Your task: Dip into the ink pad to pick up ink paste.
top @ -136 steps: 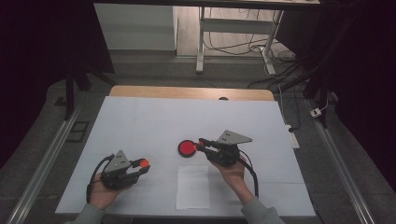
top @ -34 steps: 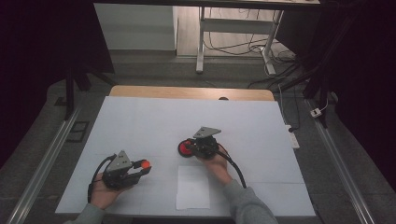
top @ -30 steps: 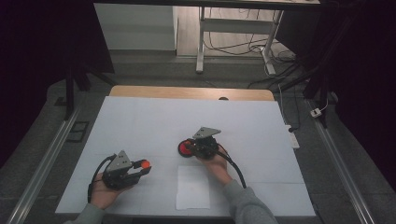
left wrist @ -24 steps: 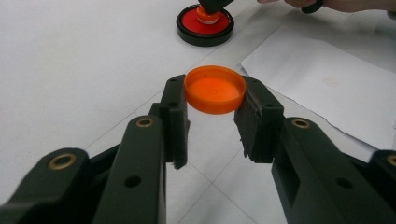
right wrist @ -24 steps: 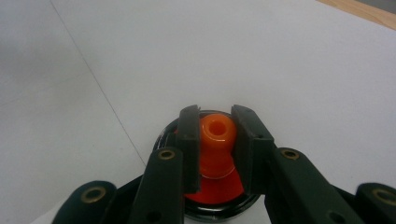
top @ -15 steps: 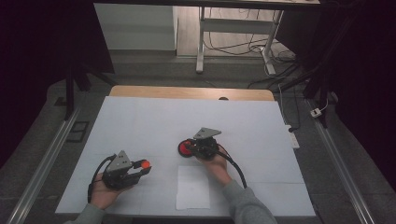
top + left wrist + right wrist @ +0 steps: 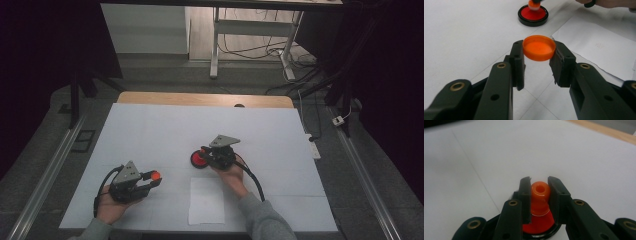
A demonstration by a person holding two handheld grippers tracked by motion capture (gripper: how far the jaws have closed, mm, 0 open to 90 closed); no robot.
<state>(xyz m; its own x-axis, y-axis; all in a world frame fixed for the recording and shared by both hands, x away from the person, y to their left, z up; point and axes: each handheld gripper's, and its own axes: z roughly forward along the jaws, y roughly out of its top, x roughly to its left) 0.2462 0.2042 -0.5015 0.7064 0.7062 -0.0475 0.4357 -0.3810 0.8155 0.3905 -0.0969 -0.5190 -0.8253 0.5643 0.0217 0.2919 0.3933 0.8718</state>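
Observation:
My left gripper rests at the front left of the white table and is shut on a round orange cap. In the left gripper view the cap sits level between the two pads. My right gripper is at the table's middle, shut on an orange stamp. The stamp's lower end stands on the red ink pad in its black case. The pad lies just left of the right gripper's body. From the left gripper view the pad lies farther off with the stamp on it.
A small white sheet of paper lies near the front edge, between the two hands. The white table cover ends at a wooden strip at the back. Metal rails run along both sides of the table.
Since the earliest frame my right gripper has moved left from beside the ink pad to stand over it. Over the last second neither hand has moved.

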